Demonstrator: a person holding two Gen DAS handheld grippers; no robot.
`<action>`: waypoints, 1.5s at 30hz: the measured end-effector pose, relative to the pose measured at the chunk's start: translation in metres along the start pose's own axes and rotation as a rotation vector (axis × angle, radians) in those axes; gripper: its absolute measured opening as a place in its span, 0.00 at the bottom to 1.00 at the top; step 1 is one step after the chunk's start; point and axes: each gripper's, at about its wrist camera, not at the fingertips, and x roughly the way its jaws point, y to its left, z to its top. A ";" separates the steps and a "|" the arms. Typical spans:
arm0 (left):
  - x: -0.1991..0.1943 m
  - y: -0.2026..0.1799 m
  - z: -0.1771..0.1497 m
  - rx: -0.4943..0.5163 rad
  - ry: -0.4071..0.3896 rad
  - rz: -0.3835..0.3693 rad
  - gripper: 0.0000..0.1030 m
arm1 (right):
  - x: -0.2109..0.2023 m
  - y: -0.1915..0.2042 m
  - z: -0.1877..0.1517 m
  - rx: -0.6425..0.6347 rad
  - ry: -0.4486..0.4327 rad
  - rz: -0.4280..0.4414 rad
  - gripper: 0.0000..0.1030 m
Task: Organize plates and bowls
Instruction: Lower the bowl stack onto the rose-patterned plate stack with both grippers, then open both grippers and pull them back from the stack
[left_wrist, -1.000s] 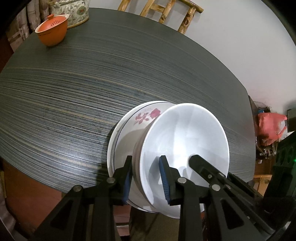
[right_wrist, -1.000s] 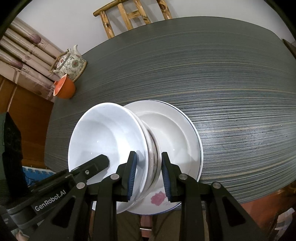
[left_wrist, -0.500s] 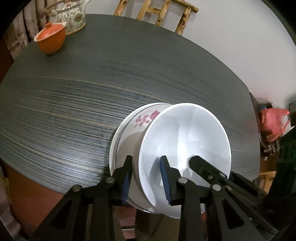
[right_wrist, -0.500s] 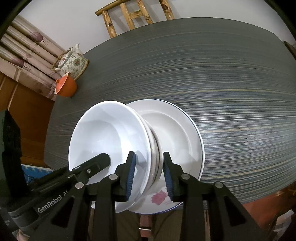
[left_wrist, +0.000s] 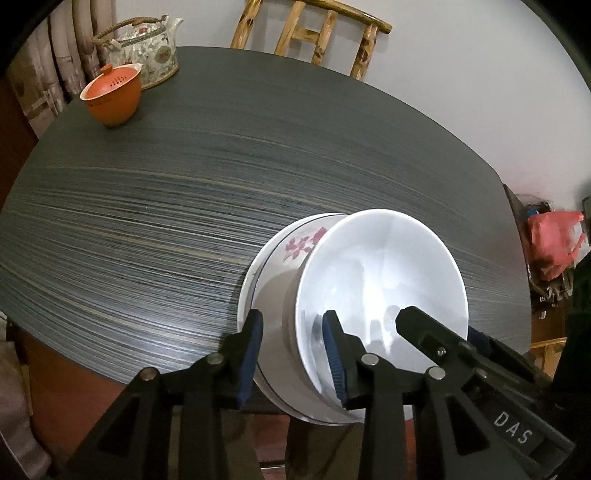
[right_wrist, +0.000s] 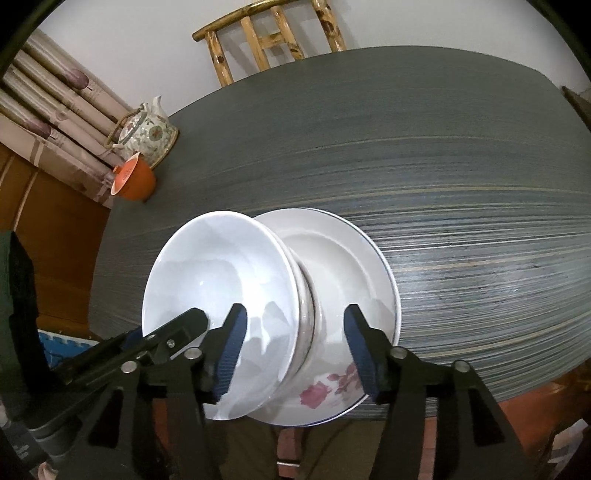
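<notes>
A stack of white bowls (left_wrist: 380, 288) (right_wrist: 221, 291) stands in a white plate with a red flower and a thin blue rim line (left_wrist: 295, 247) (right_wrist: 354, 273), at the near edge of the dark striped table (left_wrist: 184, 184). My left gripper (left_wrist: 293, 350) is open, its jaws either side of the stack's rim without touching it. My right gripper (right_wrist: 295, 347) is open wide, its jaws either side of the opposite rim.
An orange lidded cup (left_wrist: 110, 92) (right_wrist: 133, 179) and a floral teapot (left_wrist: 147, 51) (right_wrist: 146, 129) stand at the table's far left corner. A wooden chair (left_wrist: 314, 33) (right_wrist: 266, 40) stands behind the table. A red bag (left_wrist: 554, 240) lies off the table's right side.
Both grippers have opened and let go of the bowl stack; the right one has opened widest. Both have drawn back a little, so more of the table shows.
</notes>
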 end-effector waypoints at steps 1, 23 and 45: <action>-0.001 0.000 -0.001 0.001 -0.002 -0.001 0.33 | -0.001 -0.001 -0.001 0.000 -0.003 -0.002 0.54; -0.068 0.003 -0.049 0.101 -0.260 0.131 0.37 | -0.061 0.008 -0.031 -0.109 -0.212 -0.084 0.75; -0.067 0.012 -0.105 0.134 -0.318 0.218 0.42 | -0.065 0.025 -0.083 -0.206 -0.303 -0.151 0.97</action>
